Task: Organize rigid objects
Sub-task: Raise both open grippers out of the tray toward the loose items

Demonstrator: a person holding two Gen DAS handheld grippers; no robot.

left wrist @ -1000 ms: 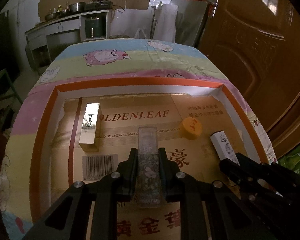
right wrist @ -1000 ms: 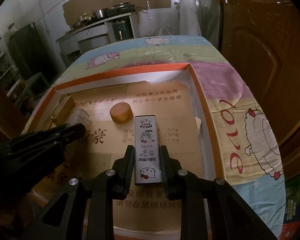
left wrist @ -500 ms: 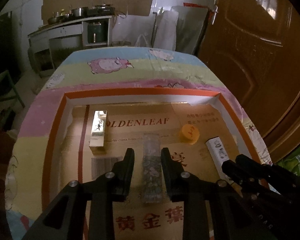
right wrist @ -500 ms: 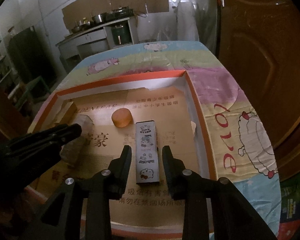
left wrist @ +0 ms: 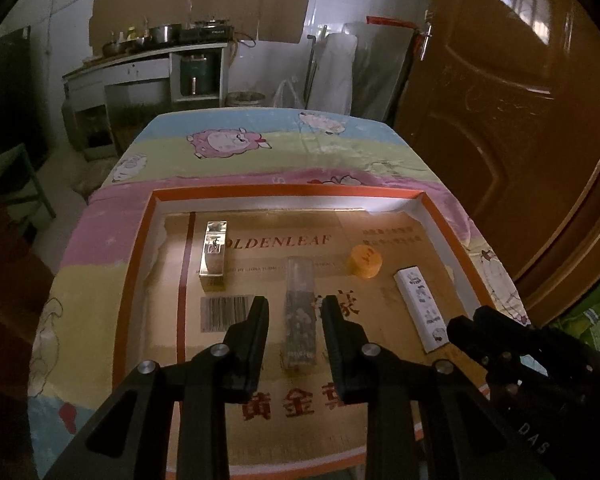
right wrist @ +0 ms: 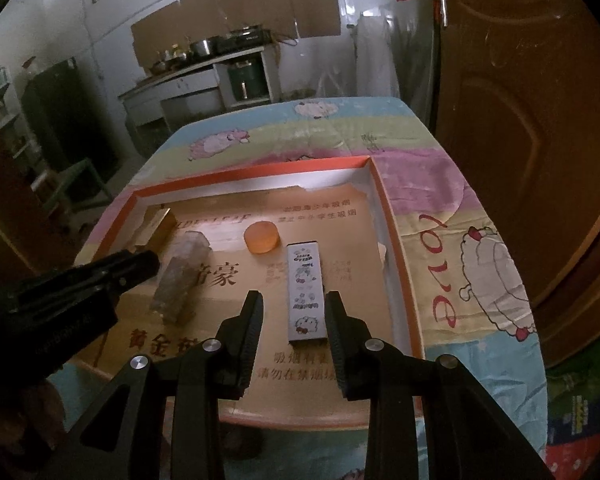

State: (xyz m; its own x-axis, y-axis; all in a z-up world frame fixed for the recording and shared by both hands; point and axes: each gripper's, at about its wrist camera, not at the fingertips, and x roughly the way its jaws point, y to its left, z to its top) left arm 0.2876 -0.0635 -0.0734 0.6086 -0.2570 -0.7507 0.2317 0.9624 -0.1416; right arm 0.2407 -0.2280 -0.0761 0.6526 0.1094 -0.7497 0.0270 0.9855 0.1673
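Both slim boxes, the glittery clear box [left wrist: 300, 312] and the cartoon-printed white box [right wrist: 306, 292], lay released in the orange-rimmed tray [left wrist: 292, 191], each gripper's [left wrist: 294, 304] [right wrist: 294, 300] fingers having parted narrowly and lifted clear, so these placements looked finished.

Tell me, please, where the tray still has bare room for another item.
Free: the tray's near strip below the barcode, and the far band behind the orange cap. Crowded: the middle row, gold box, clear case, cartoon box.
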